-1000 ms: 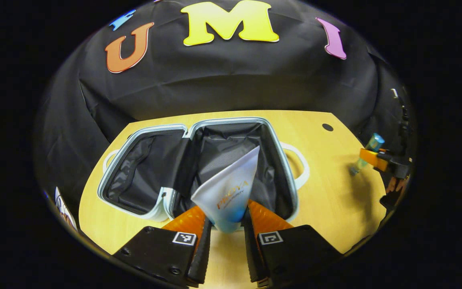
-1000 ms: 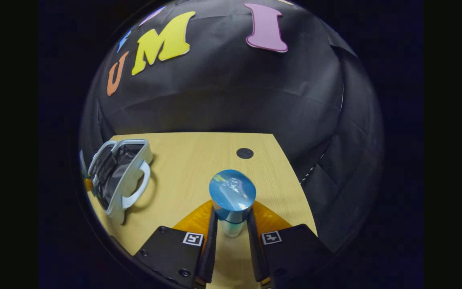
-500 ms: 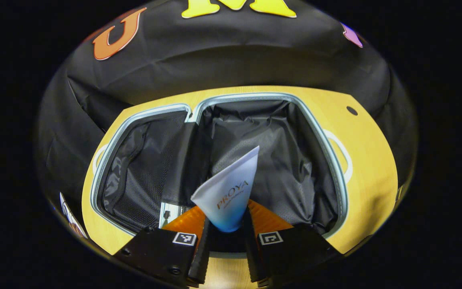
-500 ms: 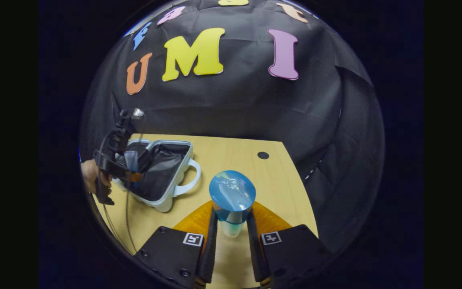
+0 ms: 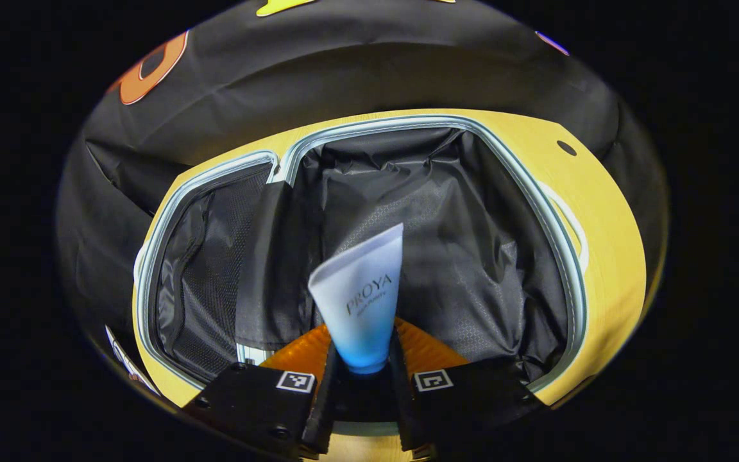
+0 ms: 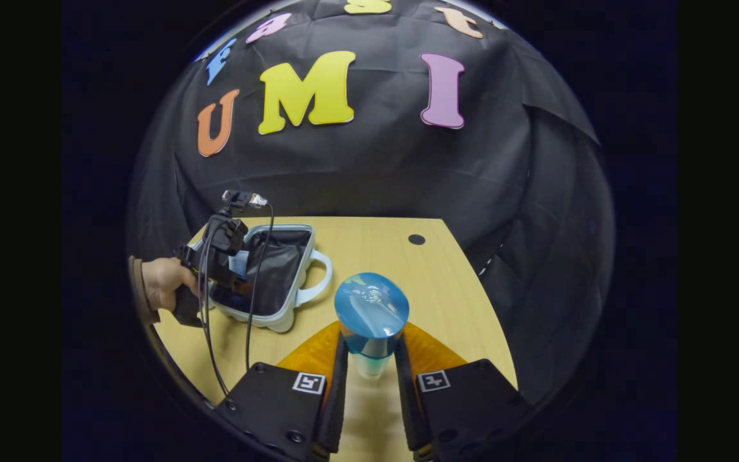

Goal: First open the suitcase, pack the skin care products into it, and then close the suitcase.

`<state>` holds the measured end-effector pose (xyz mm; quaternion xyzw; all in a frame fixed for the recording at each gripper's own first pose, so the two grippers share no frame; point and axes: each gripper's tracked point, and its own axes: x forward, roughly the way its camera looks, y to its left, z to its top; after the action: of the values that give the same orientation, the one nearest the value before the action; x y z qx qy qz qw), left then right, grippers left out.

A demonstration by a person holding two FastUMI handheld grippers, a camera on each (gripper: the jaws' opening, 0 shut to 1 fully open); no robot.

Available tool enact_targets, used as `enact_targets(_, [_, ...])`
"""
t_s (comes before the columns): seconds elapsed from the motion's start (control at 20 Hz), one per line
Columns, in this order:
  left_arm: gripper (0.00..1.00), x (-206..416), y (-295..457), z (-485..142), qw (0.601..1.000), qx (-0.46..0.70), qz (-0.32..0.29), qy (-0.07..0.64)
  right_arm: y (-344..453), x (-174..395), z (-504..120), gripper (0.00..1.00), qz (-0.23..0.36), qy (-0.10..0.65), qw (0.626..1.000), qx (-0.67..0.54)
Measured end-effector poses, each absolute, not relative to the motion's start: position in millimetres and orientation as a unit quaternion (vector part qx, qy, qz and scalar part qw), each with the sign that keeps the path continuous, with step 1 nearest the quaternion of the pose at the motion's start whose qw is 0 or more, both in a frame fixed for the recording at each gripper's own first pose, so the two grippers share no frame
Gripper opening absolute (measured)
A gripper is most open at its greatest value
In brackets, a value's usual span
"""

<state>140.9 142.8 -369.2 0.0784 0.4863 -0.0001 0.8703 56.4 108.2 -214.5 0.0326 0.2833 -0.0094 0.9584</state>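
Observation:
The small pale suitcase (image 5: pixel 546 212) lies open on the wooden table, its black lining showing in both halves. My left gripper (image 5: pixel 362 366) is shut on a white and blue tube (image 5: pixel 362 301), held just above the right half of the case. In the right gripper view, my right gripper (image 6: pixel 369 372) is shut on a bottle with a shiny blue cap (image 6: pixel 371 311), over the table to the right of the suitcase (image 6: pixel 292 305). The left gripper (image 6: pixel 231 269) appears there too, over the case, held by a hand (image 6: pixel 163 282).
The wooden table (image 6: pixel 369 250) has a small dark hole (image 6: pixel 416 239) near its far right corner. A cable (image 6: pixel 206 340) hangs from the left gripper. The suitcase's curved handle (image 6: pixel 321 282) points toward the right gripper. Black cloth walls close in behind the table.
My left gripper has moved forward and down with the tube, from the case's near edge to over its right half. My right gripper has turned left with the bottle, bringing the suitcase more into view.

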Motion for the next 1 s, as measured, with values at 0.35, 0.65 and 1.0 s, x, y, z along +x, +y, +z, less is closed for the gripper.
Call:
enact_targets(0.35, [0.4, 146.6, 143.5, -378.7, 0.87, 0.067, -0.007, 0.489, 129.2, 59.4, -209.7, 0.35, 0.0, 0.293, 0.956, 0.031])
enact_targets(0.65, [0.64, 147.2, 133.2, -353.7, 0.893, 0.045, -0.021, 0.447, 167.6, 90.8, -184.7, 0.35, 0.037, 0.277, 0.959, 0.038])
enact_targets(1.0, [0.8, 116.4, 144.3, -279.0, 0.944, 0.016, -0.026, 0.33, 227.0, 163.7, -158.6, 0.35, 0.083, 0.246, 0.966, 0.016])
